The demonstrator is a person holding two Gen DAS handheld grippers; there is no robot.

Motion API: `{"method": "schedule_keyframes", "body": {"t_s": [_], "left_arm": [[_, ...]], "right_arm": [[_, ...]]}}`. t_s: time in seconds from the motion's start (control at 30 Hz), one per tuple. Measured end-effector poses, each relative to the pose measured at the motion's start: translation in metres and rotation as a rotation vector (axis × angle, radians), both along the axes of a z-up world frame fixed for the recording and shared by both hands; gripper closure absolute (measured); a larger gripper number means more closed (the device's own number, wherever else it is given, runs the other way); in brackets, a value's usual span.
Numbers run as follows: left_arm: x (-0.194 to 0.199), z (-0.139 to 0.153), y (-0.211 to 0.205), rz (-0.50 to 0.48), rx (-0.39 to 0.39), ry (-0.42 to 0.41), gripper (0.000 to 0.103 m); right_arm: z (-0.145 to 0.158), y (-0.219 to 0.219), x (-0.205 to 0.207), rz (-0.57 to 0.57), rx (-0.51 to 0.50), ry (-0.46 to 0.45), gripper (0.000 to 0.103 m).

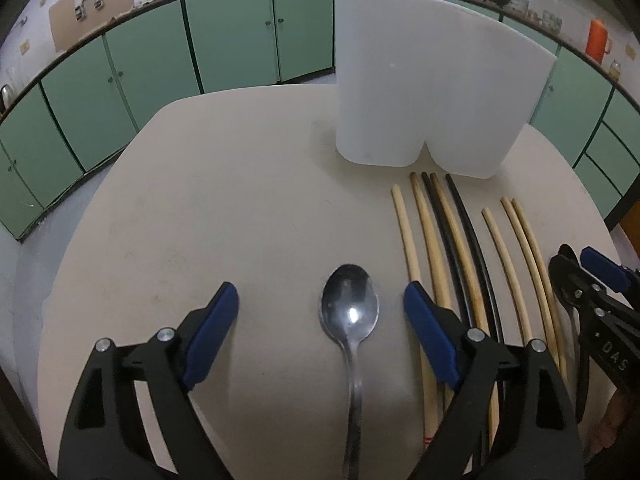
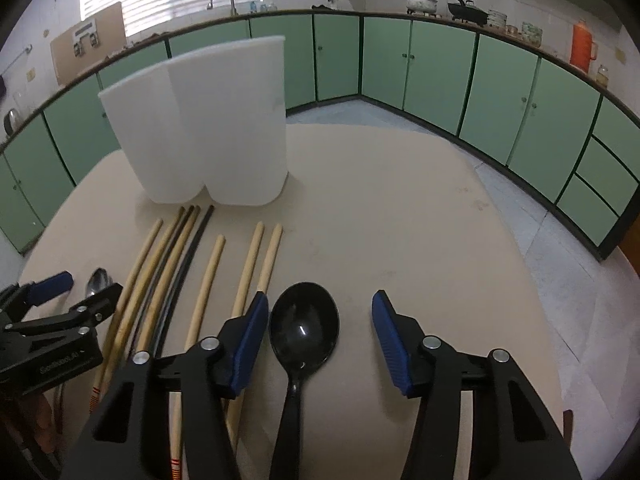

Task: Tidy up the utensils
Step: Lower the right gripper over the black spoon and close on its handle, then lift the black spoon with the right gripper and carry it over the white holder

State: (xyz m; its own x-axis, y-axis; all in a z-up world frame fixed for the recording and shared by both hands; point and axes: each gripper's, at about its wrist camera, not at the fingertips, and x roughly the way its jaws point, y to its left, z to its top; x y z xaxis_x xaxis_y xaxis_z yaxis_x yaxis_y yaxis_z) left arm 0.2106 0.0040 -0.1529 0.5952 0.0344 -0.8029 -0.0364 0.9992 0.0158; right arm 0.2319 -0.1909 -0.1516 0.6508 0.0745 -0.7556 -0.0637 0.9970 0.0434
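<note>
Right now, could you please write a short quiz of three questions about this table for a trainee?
1. True or false: the metal spoon lies between the left gripper's fingers.
2. Which spoon is between the right gripper's fingers: A metal, B black, C wooden?
3. Fill in: the white holder stands beyond the ____.

Key: 1 true; 2 B; 3 chopsticks.

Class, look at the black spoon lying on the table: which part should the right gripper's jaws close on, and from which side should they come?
Grip the black spoon on its narrow handle just behind the bowl, coming down from above. It lies flat, bowl pointing away, between the open jaws of the right gripper. The bowl is wide and rounded; the handle is slim and has bare table on both sides.
</note>
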Motion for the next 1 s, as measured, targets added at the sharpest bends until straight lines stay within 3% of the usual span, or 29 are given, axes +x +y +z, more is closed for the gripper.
{"method": "schedule_keyframes", "body": {"t_s": [0.13, 0.17, 0.2, 0.3, 0.43, 0.77, 1.0], "left_arm": [[-0.001, 0.003, -0.006, -0.019, -0.01, -0.011, 0.04], [-0.001, 0.004, -0.007, -0.022, -0.016, -0.016, 0.05], [-0.002, 0.005, -0.007, -0.024, -0.025, -0.02, 0.06], [-0.006, 0.007, -0.006, -0.039, -0.079, -0.035, 0.076], [-0.014, 0.013, -0.002, -0.055, -0.135, -0.073, 0.076], [-0.052, 0.06, 0.006, -0.078, -0.155, -0.36, 0.076], [-0.057, 0.088, -0.001, -0.075, -0.171, -0.493, 0.077]], "right_arm": [[-0.003, 0.001, 0.0, 0.008, -0.002, 0.008, 0.065], [-0.002, 0.001, 0.0, 0.01, 0.0, 0.007, 0.072], [-0.002, 0.0, 0.0, 0.013, 0.004, 0.006, 0.071], [-0.001, -0.002, -0.001, 0.021, 0.029, -0.006, 0.072], [0.007, -0.005, -0.01, 0.034, 0.053, -0.06, 0.072], [0.056, -0.013, -0.03, 0.085, 0.111, -0.33, 0.072], [0.08, -0.015, -0.026, 0.112, 0.159, -0.421, 0.072]]}}
